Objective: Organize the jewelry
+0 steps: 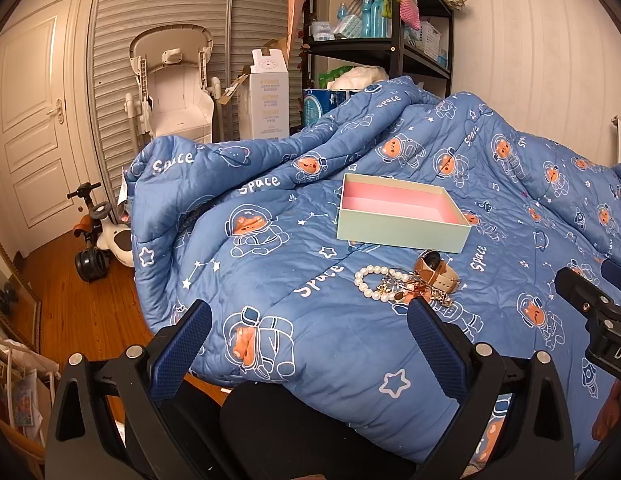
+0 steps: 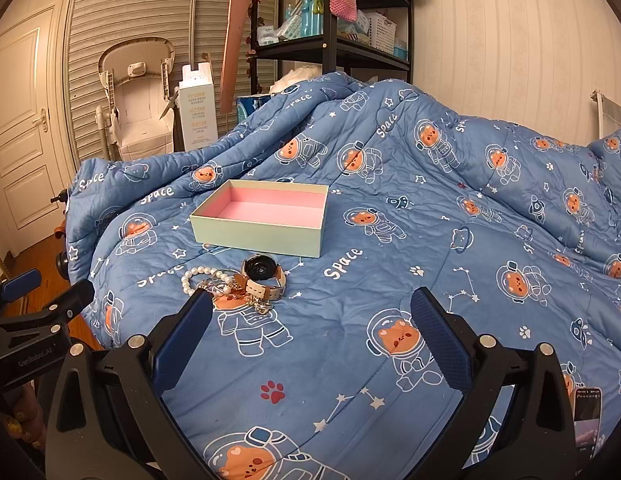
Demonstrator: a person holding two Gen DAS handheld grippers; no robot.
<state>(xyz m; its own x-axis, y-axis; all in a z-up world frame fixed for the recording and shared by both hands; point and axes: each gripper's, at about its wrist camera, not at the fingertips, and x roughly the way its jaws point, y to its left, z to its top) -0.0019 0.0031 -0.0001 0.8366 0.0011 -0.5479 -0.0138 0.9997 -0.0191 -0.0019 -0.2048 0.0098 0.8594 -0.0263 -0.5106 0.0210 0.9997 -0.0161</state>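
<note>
A blue quilt printed with astronaut bears and the word "Space" covers the bed. On it sits an open box, pale green outside and pink inside, with nothing visible in it. Just in front of the box lies a small heap of jewelry: a pearl bracelet on the left, a watch with a dark round face and a tan and cream strap on the right, and a tangle of gold chains and charms between and below them — too knotted to tell piece from piece. The watch lies near the box's front wall but does not touch it.

The left gripper hovers low over the quilt with its blue-padded fingers spread wide and nothing between them; its right fingertip stands just in front of the heap. The right gripper is likewise wide apart and holds nothing, its left fingertip just before the chains, with the heap and box ahead to its left. Each gripper shows at the edge of the other's view.

Behind the bed stand a folded high chair, a tall white carton and a black shelf of bottles and baskets — a ride-on toy sits on the wood floor by the door.
</note>
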